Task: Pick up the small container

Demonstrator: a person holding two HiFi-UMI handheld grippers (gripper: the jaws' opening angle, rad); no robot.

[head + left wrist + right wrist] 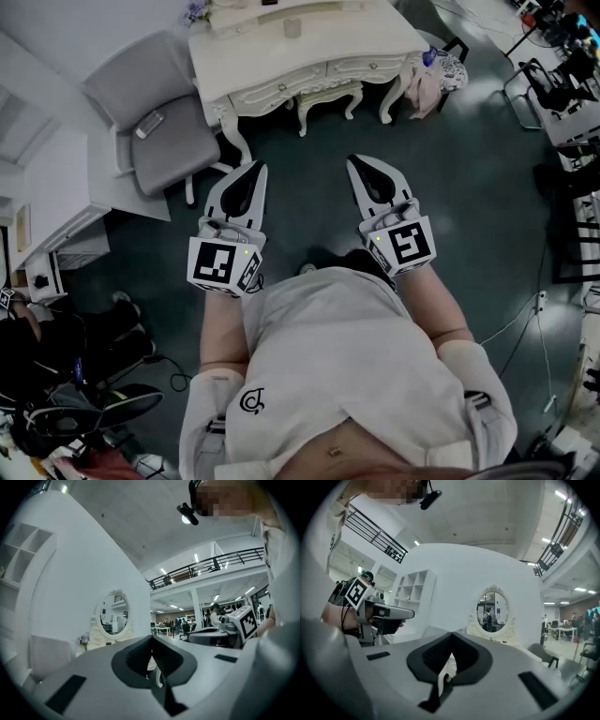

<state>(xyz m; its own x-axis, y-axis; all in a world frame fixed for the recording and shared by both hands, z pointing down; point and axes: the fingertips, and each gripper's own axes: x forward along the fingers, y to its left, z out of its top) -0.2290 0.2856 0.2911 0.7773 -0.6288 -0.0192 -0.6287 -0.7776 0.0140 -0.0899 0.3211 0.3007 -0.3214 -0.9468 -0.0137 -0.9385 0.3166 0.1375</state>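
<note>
A small pale container [292, 28] stands on the white dressing table [253, 56] at the top of the head view. My left gripper [253, 167] and right gripper [359, 161] are held side by side at waist height, well short of the table and pointing toward it. On both, the jaws are closed tip to tip with nothing between them. In the left gripper view the closed left gripper [152, 637] faces an oval mirror [114, 612]. The right gripper view shows the closed right gripper [451, 633] in front of the same mirror [493, 610]. The container cannot be made out in either gripper view.
A grey armchair [159, 131] with a small device [149, 124] on its seat stands left of the table. A white stool [328, 98] is tucked under the table. Pink cloth [431, 80] hangs at the table's right end. White shelving [56, 187] lines the left.
</note>
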